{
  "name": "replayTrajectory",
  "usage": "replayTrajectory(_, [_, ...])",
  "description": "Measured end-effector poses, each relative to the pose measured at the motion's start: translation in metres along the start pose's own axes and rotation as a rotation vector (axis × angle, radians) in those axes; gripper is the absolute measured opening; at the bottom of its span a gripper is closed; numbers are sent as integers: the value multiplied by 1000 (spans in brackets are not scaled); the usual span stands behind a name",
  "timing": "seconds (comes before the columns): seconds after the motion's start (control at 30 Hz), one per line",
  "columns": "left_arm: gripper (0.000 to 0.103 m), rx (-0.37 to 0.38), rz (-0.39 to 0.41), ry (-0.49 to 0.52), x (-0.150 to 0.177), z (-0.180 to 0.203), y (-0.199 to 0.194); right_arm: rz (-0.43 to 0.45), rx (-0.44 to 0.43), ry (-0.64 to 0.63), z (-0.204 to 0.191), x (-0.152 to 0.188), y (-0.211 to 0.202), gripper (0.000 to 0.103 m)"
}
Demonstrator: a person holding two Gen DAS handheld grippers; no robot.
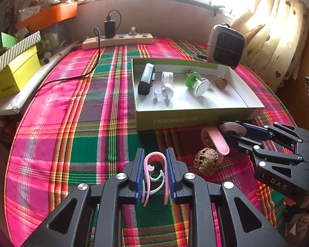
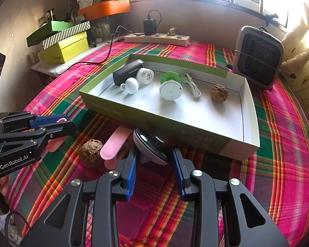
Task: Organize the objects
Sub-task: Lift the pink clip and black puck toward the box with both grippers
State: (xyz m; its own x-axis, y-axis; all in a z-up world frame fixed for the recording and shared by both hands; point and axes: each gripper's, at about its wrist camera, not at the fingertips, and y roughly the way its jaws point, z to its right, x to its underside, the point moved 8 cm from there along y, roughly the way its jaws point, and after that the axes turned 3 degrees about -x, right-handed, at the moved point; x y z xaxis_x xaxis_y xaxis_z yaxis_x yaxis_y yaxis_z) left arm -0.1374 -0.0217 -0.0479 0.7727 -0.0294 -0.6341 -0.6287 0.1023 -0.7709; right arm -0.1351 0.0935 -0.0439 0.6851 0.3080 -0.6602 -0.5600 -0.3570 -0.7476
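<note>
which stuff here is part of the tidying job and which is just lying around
Job: pink clip in left claw; grey disc in right claw; walnut and pink tag on the cloth; tray.

Lying about: power strip, fan, yellow box.

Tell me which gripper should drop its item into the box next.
Right, probably. The right gripper grips the round disc right beside the box; the left gripper, gripping a pink clip, sits farther back.

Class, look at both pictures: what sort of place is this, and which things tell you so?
Probably a room in a home: a plaid tablecloth, a patterned curtain by a bright window, and a power strip with a charger plugged in.
</note>
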Motion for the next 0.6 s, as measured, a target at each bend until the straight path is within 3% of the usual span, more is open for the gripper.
replayTrajectory(0.6, [19,6,29,22,-13,11,-10,36,-4,17,4,-1,-13,33])
